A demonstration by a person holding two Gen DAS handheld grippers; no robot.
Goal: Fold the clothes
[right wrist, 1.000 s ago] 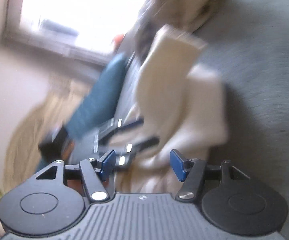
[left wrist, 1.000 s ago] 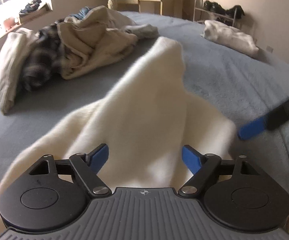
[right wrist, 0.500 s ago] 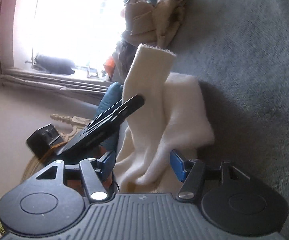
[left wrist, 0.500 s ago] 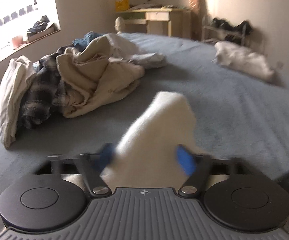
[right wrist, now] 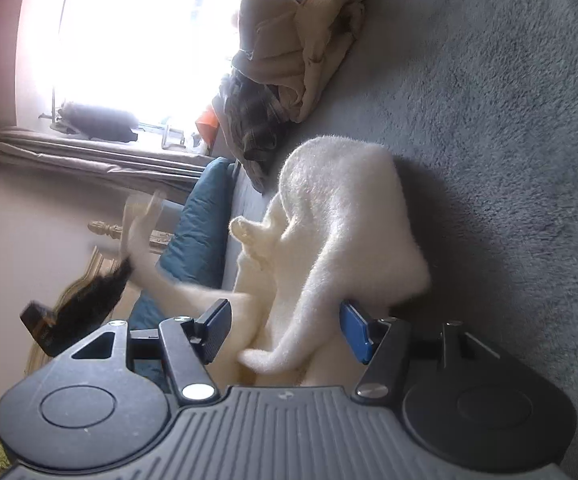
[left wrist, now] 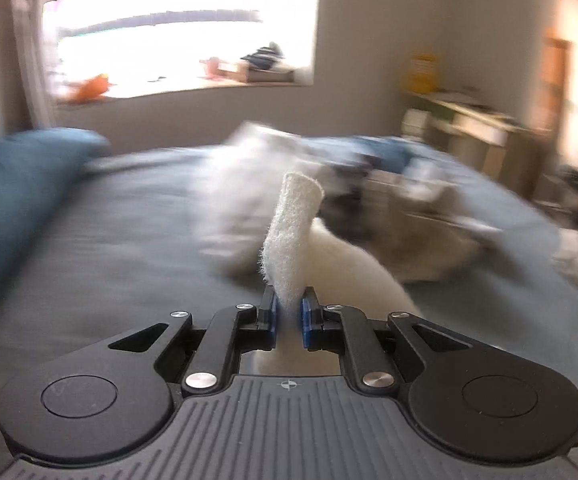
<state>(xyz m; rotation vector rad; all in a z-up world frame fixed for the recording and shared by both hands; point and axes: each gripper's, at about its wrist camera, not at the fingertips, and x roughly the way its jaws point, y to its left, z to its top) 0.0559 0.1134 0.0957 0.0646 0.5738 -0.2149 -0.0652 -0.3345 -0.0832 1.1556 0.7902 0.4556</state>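
Note:
A fluffy cream garment [right wrist: 341,220] lies bunched on the grey-blue bed [right wrist: 509,100]. My left gripper [left wrist: 289,312] is shut on a narrow strip of that cream garment [left wrist: 295,232], which stands up between the blue pads; the rest trails down to the right. In the right wrist view my right gripper [right wrist: 285,330] is open, its blue pads either side of a hanging fold of the garment without pinching it. The left gripper [right wrist: 77,312] shows there as a dark blur at the left, holding a stretched part of the cloth.
A pile of unfolded clothes [right wrist: 289,52], beige and plaid, sits further up the bed, blurred in the left wrist view [left wrist: 389,204]. A teal pillow [left wrist: 13,184] lies at the left, a window behind it. A desk [left wrist: 473,128] stands against the far right wall.
My left gripper went from open over the garment to shut on a strip of it, then lifted and swung left. The right gripper stayed open; the garment bunched up before it.

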